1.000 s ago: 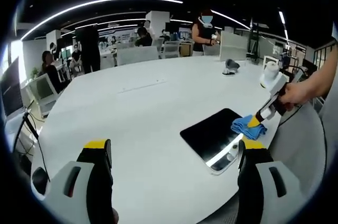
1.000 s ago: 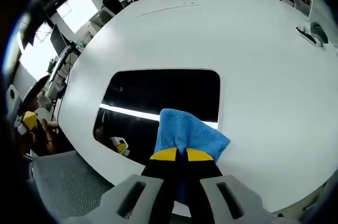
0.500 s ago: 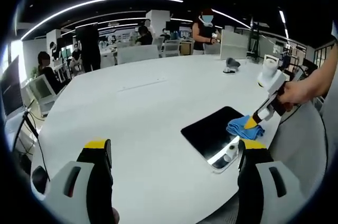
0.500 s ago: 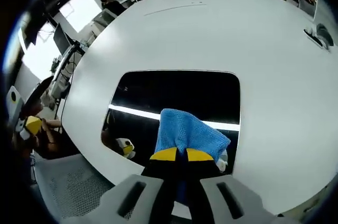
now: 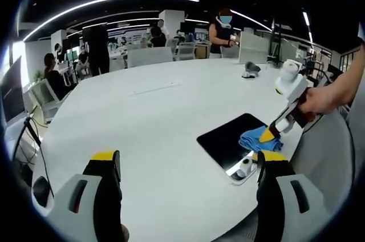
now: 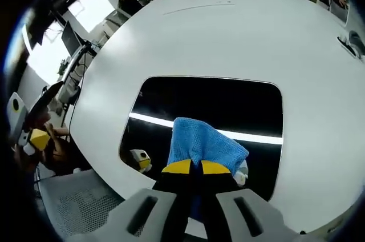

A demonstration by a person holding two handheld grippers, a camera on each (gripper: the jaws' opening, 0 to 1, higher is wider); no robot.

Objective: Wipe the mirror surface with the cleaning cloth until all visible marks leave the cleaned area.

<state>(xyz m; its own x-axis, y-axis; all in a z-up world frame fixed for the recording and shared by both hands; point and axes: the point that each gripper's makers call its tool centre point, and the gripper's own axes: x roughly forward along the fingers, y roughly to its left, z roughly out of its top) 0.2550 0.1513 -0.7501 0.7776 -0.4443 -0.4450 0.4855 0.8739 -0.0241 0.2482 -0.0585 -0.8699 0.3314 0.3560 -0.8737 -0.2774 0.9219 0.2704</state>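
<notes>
Where blue cloth [image 6: 204, 144] lies — mirror [image 6: 194, 105] patch hidden.

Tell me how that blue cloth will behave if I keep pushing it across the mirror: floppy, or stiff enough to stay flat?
Probably floppy: the blue cloth bunches into folds where the right gripper pinches it. It likely slides easily, since the mirror looks smooth and glossy, reflecting the ceiling light. The free edge may curl under while pushing, so expect uneven contact.

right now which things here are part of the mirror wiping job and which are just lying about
Job:
- mirror
- blue cleaning cloth
- right gripper, shut on the cloth

Lying about:
- dark object on the table's far side
- chairs
</notes>
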